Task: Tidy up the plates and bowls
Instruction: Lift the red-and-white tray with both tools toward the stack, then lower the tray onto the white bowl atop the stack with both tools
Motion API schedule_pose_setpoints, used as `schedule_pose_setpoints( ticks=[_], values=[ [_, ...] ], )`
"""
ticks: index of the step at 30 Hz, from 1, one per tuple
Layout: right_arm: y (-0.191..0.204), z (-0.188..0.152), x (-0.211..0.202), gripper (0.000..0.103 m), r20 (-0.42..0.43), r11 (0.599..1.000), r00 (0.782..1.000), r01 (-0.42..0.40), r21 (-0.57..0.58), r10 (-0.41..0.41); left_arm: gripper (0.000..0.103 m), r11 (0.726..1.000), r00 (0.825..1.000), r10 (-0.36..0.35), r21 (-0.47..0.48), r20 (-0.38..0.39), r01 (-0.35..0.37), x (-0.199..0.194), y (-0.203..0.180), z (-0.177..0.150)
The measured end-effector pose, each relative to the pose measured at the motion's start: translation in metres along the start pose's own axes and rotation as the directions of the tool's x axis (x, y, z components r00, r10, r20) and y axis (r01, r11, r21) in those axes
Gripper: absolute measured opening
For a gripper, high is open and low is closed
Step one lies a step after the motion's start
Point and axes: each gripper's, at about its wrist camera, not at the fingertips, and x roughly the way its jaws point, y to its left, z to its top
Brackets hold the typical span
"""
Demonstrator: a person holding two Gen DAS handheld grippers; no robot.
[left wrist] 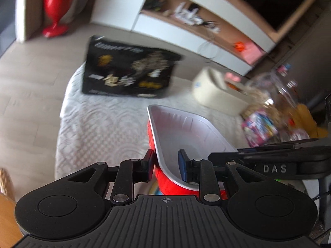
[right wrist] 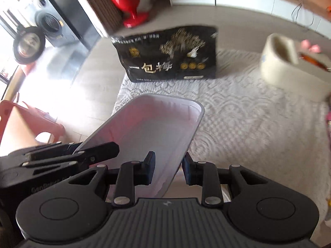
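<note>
A rectangular bowl, red outside and white inside (left wrist: 186, 132), is held above the white textured tablecloth (left wrist: 99, 124). My left gripper (left wrist: 166, 166) is shut on its left rim, one finger outside, one inside. My right gripper (right wrist: 168, 170) is shut on the right rim of the same bowl (right wrist: 153, 124). The right gripper shows at the right of the left wrist view (left wrist: 275, 161); the left gripper shows at the left of the right wrist view (right wrist: 68, 157). The bowl looks empty.
A black snack bag (right wrist: 171, 55) stands at the table's far side. A cream container (right wrist: 289, 66) sits far right. Jars and colourful packets (left wrist: 269, 111) crowd the right edge. A red vase (left wrist: 54, 6) stands on the floor beyond, and an orange stool (right wrist: 22, 124) stands left.
</note>
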Motion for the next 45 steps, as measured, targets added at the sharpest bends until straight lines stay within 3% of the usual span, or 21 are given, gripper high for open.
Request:
schedule_pose_setpoints(
  ticks=[5,11,13,17,26,37,45],
  values=[
    [-0.03,-0.061,-0.042,0.029,0.1,1.0,0.995,-0.022,0.02,0.02,0.029,0.99,1.0,0.018,0.138,0.001,-0.018,-0.005,-0.05,-0.04],
    [-0.057,-0.106,-0.012,0.029,0.111,0.996,0.993,-0.054,0.068,0.047,0.027,0.983,0.994,0.099,0.159,-0.035,-0.092,0.025,-0.051,-0.08],
    [-0.056,-0.113,0.005,0.029,0.091,0.994,0.994,-0.072,0.082,0.064,0.026,0.989,0.995,0.081,0.126,-0.059,-0.073,0.028,-0.04,-0.079],
    [-0.05,-0.11,0.014,0.029,0.087,0.993,0.994,-0.076,0.087,0.068,0.025,0.992,0.997,0.064,0.109,-0.048,-0.058,0.03,-0.028,-0.072],
    [-0.041,-0.104,0.011,0.03,0.076,0.998,0.996,-0.041,0.052,0.037,0.025,1.0,0.993,-0.012,-0.006,-0.115,0.011,0.032,-0.012,-0.069],
    [-0.052,-0.114,-0.005,0.031,0.12,0.997,0.993,-0.021,0.071,0.012,0.024,0.995,0.985,-0.019,0.092,-0.17,0.035,0.027,-0.036,-0.08],
    [-0.067,-0.117,-0.008,0.031,0.107,0.994,0.994,-0.035,0.1,0.025,0.024,0.999,0.99,-0.037,0.021,-0.134,0.041,0.019,-0.017,-0.07]
  ],
)
